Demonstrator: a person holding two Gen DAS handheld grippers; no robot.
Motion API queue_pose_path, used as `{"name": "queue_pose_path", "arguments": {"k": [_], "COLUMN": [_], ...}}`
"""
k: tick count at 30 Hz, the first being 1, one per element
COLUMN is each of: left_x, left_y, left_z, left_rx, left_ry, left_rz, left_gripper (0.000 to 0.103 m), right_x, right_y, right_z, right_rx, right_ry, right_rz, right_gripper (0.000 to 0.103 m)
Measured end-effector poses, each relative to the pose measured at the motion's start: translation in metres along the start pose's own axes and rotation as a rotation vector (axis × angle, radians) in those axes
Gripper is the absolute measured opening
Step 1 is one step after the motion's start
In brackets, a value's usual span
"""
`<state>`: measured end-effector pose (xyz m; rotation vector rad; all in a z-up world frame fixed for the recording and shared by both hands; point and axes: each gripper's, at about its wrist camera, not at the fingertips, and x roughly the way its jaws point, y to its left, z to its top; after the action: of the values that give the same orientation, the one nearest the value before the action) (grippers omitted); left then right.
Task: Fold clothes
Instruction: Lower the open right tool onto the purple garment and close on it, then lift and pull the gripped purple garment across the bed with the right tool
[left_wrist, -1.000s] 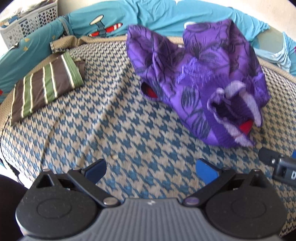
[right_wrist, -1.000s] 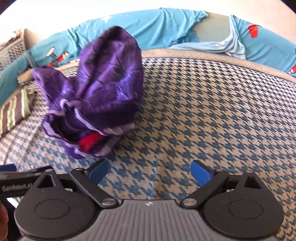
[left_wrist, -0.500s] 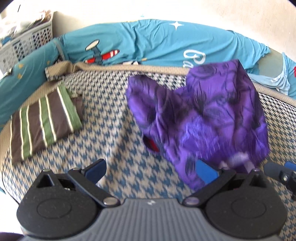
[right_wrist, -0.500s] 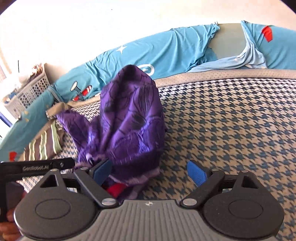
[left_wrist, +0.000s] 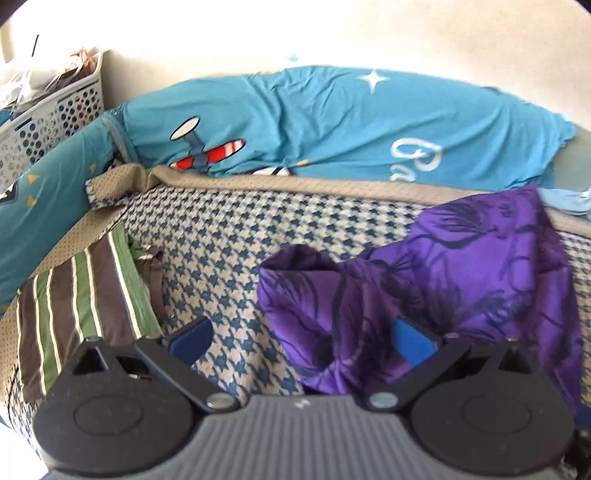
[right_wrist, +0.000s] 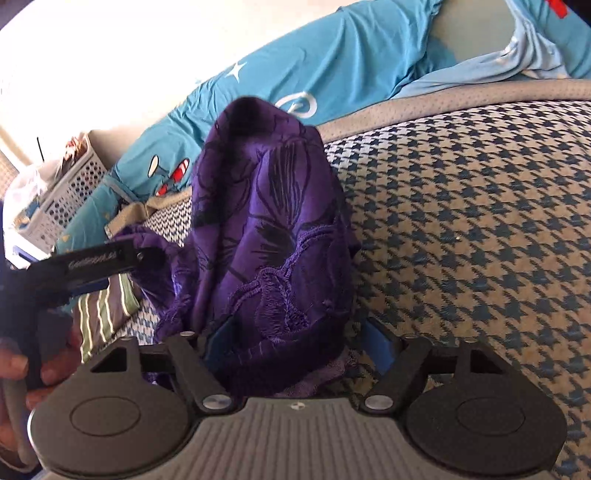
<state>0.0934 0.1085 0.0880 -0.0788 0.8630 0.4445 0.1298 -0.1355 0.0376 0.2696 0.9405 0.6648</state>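
Observation:
A crumpled purple garment with dark flower print (left_wrist: 480, 280) (right_wrist: 266, 229) lies heaped on the houndstooth bed cover (left_wrist: 258, 229). My left gripper (left_wrist: 301, 338) is open at the heap's left side; the cloth covers part of its right finger, and its left finger stands over bare cover. My right gripper (right_wrist: 299, 343) is open, with the garment's near embroidered edge bunched between its two blue fingers. In the right wrist view, the left gripper (right_wrist: 147, 254) reaches the heap from the left.
A folded green-and-brown striped garment (left_wrist: 74, 306) (right_wrist: 103, 310) lies left of the heap. Teal bedding (left_wrist: 332, 118) lines the bed's far side. A white perforated basket (left_wrist: 55, 110) stands at the far left. A hand (right_wrist: 22, 365) holds the left gripper.
Both grippers have closed in on the purple garment and tilted up. Its near edge, formerly ahead of the right gripper, now sits between that gripper's fingers. The red lining has gone out of sight.

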Motion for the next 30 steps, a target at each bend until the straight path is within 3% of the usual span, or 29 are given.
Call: {"name": "queue_pose_path", "arguments": {"k": [6, 9, 11, 15, 21, 30], "left_x": [0.037, 0.042, 0.043, 0.046, 0.049, 0.049], "left_y": [0.003, 0.007, 0.011, 0.017, 0.026, 0.024], "left_z": [-0.008, -0.015, -0.019, -0.026, -0.037, -0.052], "left_rx": [-0.010, 0.002, 0.009, 0.022, 0.043, 0.129], "left_ry": [0.141, 0.173, 0.186, 0.211, 0.248, 0.276], "left_rz": [0.046, 0.058, 0.052, 0.041, 0.025, 0.020], "left_gripper": [0.103, 0.103, 0.103, 0.103, 0.103, 0.103], "right_x": [0.005, -0.001, -0.005, -0.007, -0.014, -0.011], "right_y": [0.007, 0.009, 0.008, 0.004, 0.003, -0.011], "right_z": [0.005, 0.007, 0.008, 0.009, 0.010, 0.008], "right_rx": [-0.051, -0.064, -0.063, -0.024, -0.017, 0.046], "right_ry": [-0.017, -0.058, -0.084, -0.100, -0.157, -0.124], "right_rz": [0.031, 0.037, 0.038, 0.032, -0.056, -0.106], "right_gripper": [0.051, 0.036, 0.020, 0.018, 0.012, 0.012]}}
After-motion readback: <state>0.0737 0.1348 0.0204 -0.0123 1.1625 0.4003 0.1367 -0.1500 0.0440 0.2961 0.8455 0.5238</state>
